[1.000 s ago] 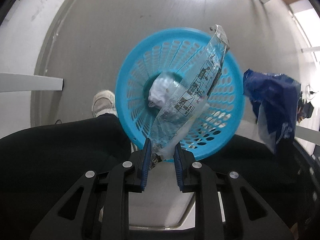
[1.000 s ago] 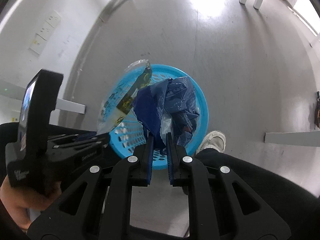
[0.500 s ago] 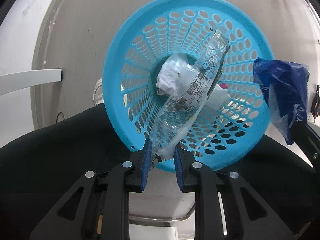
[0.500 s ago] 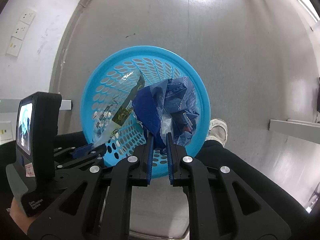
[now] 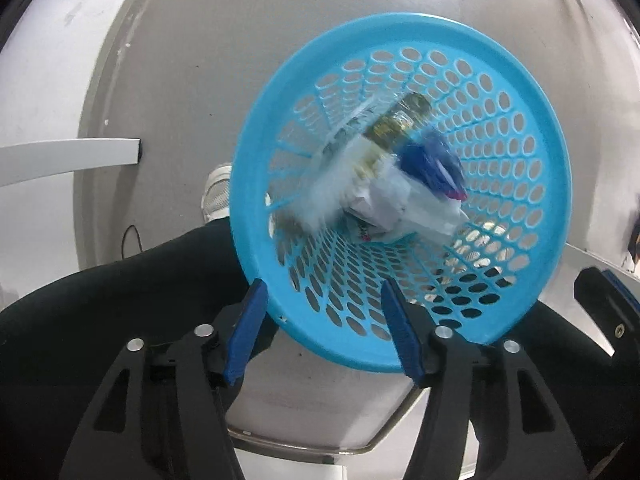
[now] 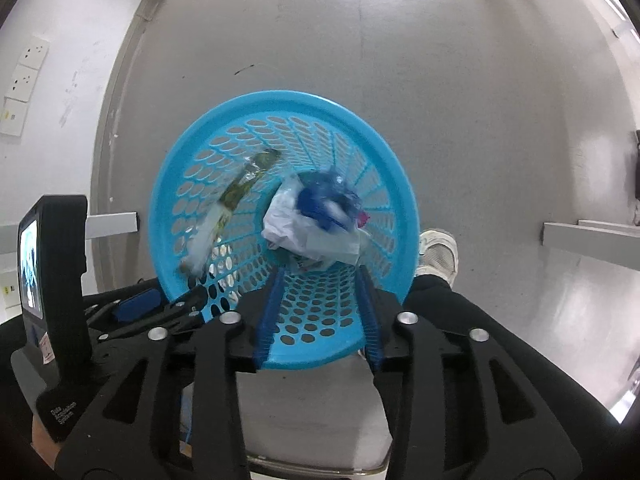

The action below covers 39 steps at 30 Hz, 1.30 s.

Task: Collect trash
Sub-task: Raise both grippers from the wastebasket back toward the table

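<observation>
Trash: clear wrapper and blue bag tumble inside the blue basket, toward its bottom, because left gripper and right gripper, poised above, are opening, nothing between jaws.

grey floor | white wall left with sockets | white shoe right, near | black trouser legs near | white bars left and right

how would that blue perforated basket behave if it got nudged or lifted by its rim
The blue basket is probably light: thin plastic walls full of holes, holding only wrappers. It narrows toward its base, so a nudge at the rim might tip it. It likely flexes slightly but keeps its shape.
</observation>
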Motion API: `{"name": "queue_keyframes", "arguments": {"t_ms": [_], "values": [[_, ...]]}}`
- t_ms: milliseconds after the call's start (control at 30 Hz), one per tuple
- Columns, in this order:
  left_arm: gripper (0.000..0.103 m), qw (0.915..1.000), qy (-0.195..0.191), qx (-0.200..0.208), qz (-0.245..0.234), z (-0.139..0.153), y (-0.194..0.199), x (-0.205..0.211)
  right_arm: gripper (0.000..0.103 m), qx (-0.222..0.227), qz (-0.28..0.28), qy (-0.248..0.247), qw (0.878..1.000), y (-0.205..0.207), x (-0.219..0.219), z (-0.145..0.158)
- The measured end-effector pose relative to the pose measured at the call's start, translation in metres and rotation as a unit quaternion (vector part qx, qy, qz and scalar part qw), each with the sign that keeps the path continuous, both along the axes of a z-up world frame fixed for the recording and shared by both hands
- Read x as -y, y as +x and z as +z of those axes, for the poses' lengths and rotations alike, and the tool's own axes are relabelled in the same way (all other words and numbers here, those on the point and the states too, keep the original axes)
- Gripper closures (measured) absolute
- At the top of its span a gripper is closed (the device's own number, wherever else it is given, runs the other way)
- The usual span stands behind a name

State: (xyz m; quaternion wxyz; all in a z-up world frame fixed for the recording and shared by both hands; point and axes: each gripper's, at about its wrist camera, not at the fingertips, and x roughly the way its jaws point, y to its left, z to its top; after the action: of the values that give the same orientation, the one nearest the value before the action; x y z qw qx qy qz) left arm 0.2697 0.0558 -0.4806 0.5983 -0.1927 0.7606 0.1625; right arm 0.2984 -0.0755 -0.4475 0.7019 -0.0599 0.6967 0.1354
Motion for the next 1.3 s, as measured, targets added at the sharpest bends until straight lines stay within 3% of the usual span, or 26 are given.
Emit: {"name": "queue_keyframes", "arguments": {"t_ms": [367,633,767,1133,1300], "values": [[0.036,0.9991,-0.009,0.038,0.014,0.034,-0.008,-0.004,0.057,0.024,0.004,0.000,1.000,-0.013,0.008,0.027],[0.036,0.9936,0.005,0.113,0.002,0.095,-0.023,0.001,0.055,0.072,0.024,0.013,0.997,-0.044,0.014,0.074],[0.036,0.9877,-0.006,0.155,0.015,0.128,-0.044,-0.003,0.045,0.121,0.062,0.022,0.991,-0.072,0.014,0.109],[0.023,0.9584,0.004,0.282,-0.045,0.220,-0.108,0.020,0.036,0.190,0.079,0.070,0.976,-0.136,0.040,0.175],[0.012,0.9286,0.063,0.352,-0.100,0.263,-0.139,0.032,0.030,0.227,0.089,0.088,0.966,-0.164,0.047,0.204]]}}
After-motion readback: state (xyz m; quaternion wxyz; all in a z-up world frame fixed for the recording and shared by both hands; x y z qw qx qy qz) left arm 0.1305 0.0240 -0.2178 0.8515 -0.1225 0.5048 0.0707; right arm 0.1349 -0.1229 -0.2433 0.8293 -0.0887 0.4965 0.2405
